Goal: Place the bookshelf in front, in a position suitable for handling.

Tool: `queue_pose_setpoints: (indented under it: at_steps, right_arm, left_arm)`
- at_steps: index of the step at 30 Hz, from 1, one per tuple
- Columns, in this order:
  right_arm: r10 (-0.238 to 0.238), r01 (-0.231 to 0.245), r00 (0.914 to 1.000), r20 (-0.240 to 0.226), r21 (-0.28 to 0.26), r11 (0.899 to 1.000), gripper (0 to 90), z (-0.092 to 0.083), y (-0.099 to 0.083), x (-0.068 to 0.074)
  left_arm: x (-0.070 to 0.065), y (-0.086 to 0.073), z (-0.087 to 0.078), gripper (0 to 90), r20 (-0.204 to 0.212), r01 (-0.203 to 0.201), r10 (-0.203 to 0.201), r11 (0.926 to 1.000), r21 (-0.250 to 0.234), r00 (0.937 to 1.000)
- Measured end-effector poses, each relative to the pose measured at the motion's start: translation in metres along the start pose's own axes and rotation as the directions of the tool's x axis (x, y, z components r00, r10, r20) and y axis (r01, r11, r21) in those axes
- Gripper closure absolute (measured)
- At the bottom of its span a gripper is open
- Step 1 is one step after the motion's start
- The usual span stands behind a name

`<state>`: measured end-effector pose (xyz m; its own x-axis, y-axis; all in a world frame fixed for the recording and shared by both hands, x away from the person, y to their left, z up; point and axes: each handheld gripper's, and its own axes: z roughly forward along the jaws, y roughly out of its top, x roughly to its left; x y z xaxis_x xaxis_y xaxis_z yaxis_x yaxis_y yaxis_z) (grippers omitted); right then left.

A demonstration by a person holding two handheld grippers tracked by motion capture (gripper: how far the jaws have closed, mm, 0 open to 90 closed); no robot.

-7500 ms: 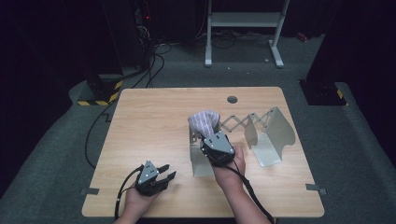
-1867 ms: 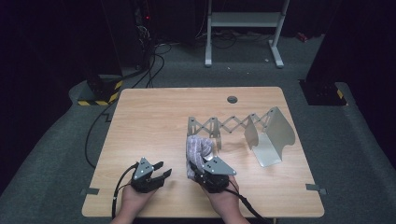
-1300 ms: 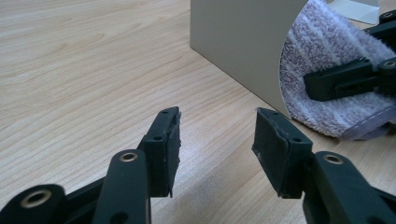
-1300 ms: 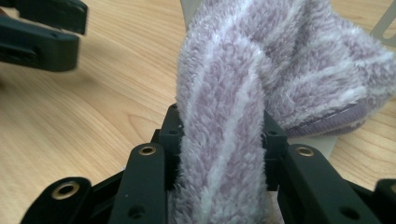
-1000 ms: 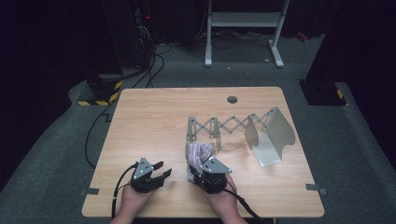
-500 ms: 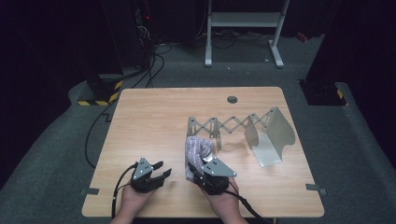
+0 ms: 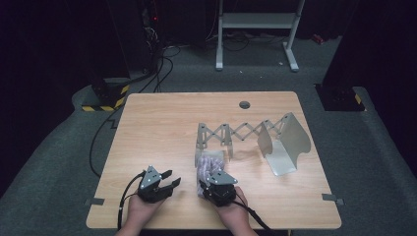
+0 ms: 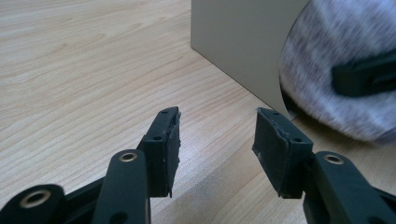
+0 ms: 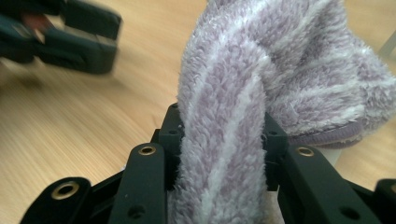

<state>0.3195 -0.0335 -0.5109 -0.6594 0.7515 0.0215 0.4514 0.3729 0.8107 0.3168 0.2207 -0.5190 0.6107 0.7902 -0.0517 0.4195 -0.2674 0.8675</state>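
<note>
Clamped between the pads of the right gripper [image 9: 219, 149], at the bottom centre of its own view, a fuzzy lilac-and-white striped sock [image 9: 261, 79] is held. In the high view the sock [image 7: 207, 164] is seen low and centre on the wooden table [image 7: 162, 123], just below the grey accordion rack [image 7: 236, 133]. To its left, the left gripper [image 7: 167, 181] is held with jaws parted and nothing between them. Farther back, a white stand [image 7: 255, 22] is seen on the floor.

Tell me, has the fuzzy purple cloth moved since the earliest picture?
Yes. The purple cloth, clamped in the right claw, has come toward the table's near edge; it was up over the metal folding rack and now lies in front of it.
</note>
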Motion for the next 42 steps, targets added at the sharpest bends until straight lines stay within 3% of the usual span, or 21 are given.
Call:
queue_pose_setpoints:
  at_steps: [6,9,13,15,19,23,33,36,40,42]
  right_arm:
    - [-0.001,0.001,1.0,0.002,0.012,1.0,63.6,0.005,-0.006,-0.004]
    - [-0.027,0.03,0.9968,0.075,-0.036,0.999,63.5,0.0,0.0,-0.007]
    - [0.018,-0.011,0.9952,0.096,-0.071,0.997,63.5,0.002,0.017,-0.018]
    - [0.041,-0.036,0.9944,0.097,-0.05,0.998,63.5,0.01,0.022,-0.026]
    - [0.038,-0.042,0.9943,0.1,0.039,0.998,62.7,0.033,0.022,-0.031]
    - [0.055,-0.058,0.9942,0.093,0.035,0.998,62.9,0.038,0.024,-0.035]
    - [0.037,-0.029,0.9963,0.078,-0.091,0.995,63.0,0.009,0.059,-0.03]
    - [0.021,-0.007,0.9968,0.077,-0.169,0.986,63.0,-0.011,0.079,-0.027]
    - [0.008,0.011,0.9964,0.084,-0.23,0.973,62.9,-0.027,0.094,-0.025]
    - [0.012,0.008,0.9965,0.083,-0.235,0.972,62.8,-0.028,0.097,-0.026]
  left_arm:
    - [0.0,0.0,0.0,50.4,0.001,0.003,-0.003,1.0,0.002,1.0]
    - [0.0,0.0,0.0,50.4,-0.002,0.003,-0.003,1.0,0.0,1.0]
    - [-0.001,0.0,-0.002,50.4,0.0,0.004,-0.004,1.0,0.0,1.0]
    - [-0.001,0.0,-0.002,50.4,0.002,0.003,-0.003,1.0,0.001,1.0]
    - [-0.002,-0.001,-0.001,50.5,0.009,-0.001,0.001,1.0,0.0,1.0]
    - [-0.002,-0.001,-0.001,50.5,0.009,-0.002,0.002,1.0,0.0,1.0]
    - [-0.002,0.0,0.0,50.5,0.012,-0.006,0.006,1.0,0.002,0.9999]
    - [-0.002,0.0,0.0,50.5,0.013,-0.007,0.007,1.0,0.004,0.9999]
    - [-0.002,0.0,0.0,50.5,0.012,-0.009,0.009,0.9999,0.004,0.9999]
    - [-0.002,0.0,0.0,50.5,0.012,-0.01,0.01,0.9999,0.006,0.9999]
